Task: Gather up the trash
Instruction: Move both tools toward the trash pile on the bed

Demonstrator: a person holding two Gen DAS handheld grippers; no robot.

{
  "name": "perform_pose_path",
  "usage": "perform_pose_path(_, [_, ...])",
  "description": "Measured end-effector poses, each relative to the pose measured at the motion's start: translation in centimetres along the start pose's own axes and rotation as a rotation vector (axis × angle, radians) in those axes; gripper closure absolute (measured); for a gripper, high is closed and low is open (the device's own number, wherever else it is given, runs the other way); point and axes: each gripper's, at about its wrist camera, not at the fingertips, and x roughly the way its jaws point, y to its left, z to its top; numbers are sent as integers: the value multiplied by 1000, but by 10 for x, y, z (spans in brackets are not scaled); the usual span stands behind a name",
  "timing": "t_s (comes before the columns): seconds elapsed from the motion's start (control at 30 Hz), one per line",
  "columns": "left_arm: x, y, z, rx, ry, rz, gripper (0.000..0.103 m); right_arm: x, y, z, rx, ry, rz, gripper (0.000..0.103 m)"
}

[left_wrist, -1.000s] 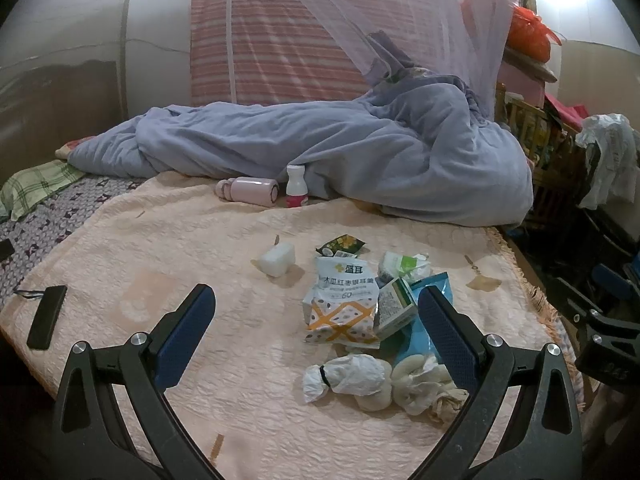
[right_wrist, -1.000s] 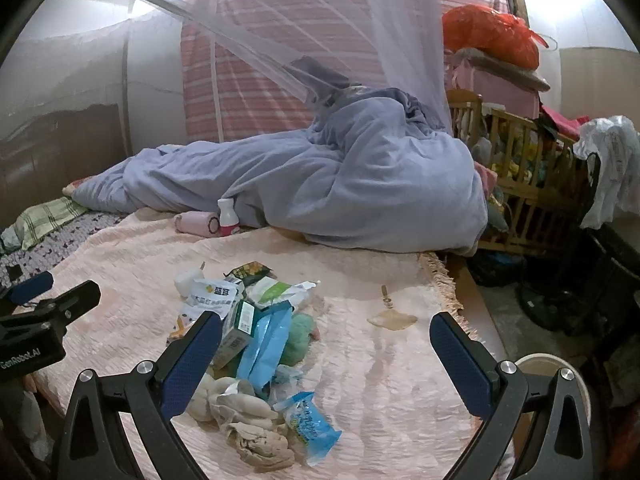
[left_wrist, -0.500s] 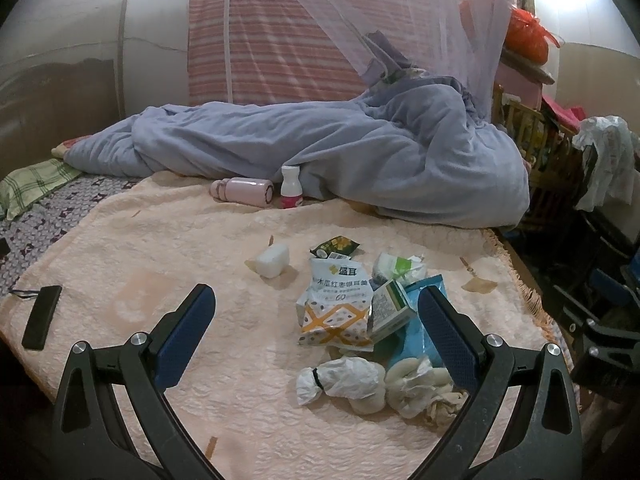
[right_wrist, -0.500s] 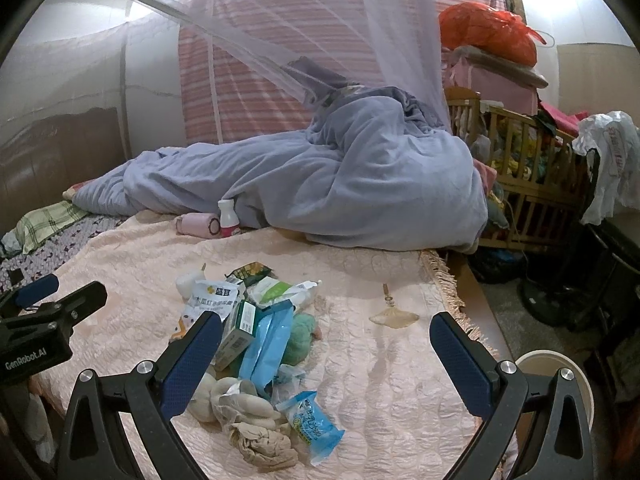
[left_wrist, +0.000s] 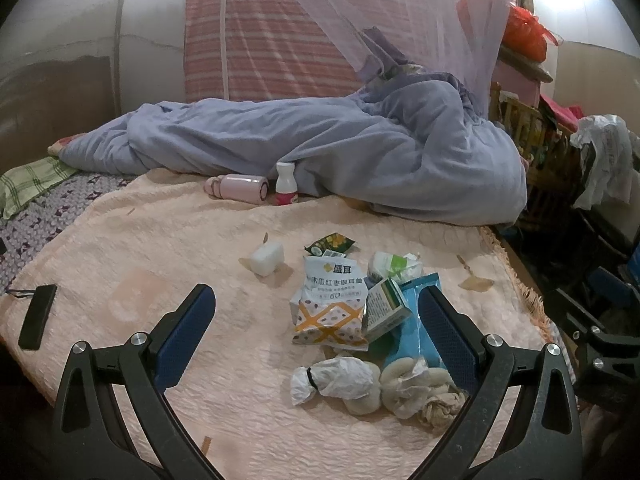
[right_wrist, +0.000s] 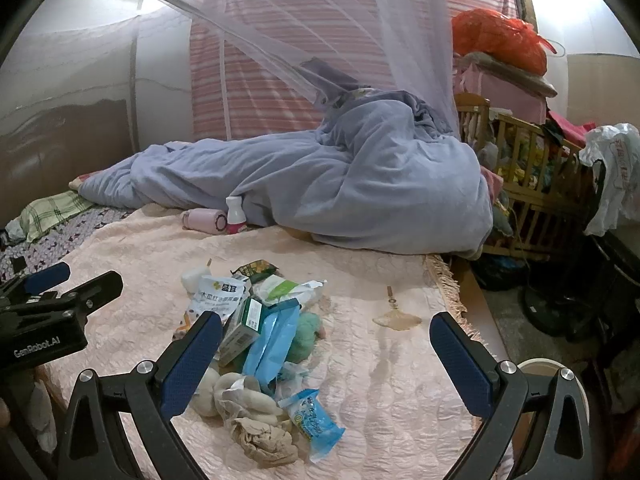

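Left wrist view, itemised from my station, left to right. Black phone-like slab (left_wrist: 37, 317) near the bedspread's left edge. Peach bedspread (left_wrist: 160, 248) bearing everything. Pink flask (left_wrist: 237, 188) lying on its side, a small white-capped bottle (left_wrist: 285, 184) upright just beside it, both against the blue-grey quilt (left_wrist: 360, 160). White crumpled lump (left_wrist: 267, 258), apart from the main heap. Trash heap (left_wrist: 360, 320) sits right of centre on the bedspread: a white snack bag with orange lattice print (left_wrist: 330, 304), a dark green sachet (left_wrist: 330, 243) behind it, a green-and-white carton (left_wrist: 386, 306), a blue wrapper (left_wrist: 408, 328), a knotted white bag (left_wrist: 334, 374), and pale wadded tissues (left_wrist: 412, 384) at the near edge.

My left gripper (left_wrist: 316, 334) hangs over the heap with jaws spread wide, grasping nothing.

Right wrist view: same heap (right_wrist: 256, 332) lower left of centre, with a small blue packet (right_wrist: 314, 420) and a brown crumpled wad (right_wrist: 264, 440) nearest me, and a flat tan scrap (right_wrist: 396, 320) lying apart to the right. My right gripper (right_wrist: 326, 360) likewise has its jaws released, holding nothing. A round pale bin rim (right_wrist: 536, 364) shows on the floor beyond the right finger; I cannot tell its contents. Wooden crib (right_wrist: 520, 168), piled with clutter, stands at the bed's far right.
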Motion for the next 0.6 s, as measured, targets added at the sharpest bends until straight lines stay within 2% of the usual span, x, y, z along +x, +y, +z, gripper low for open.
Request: perform_pose_path(0.6, [10,2,-2,5,18,5,2,9,-8,-3,6,44,3,0])
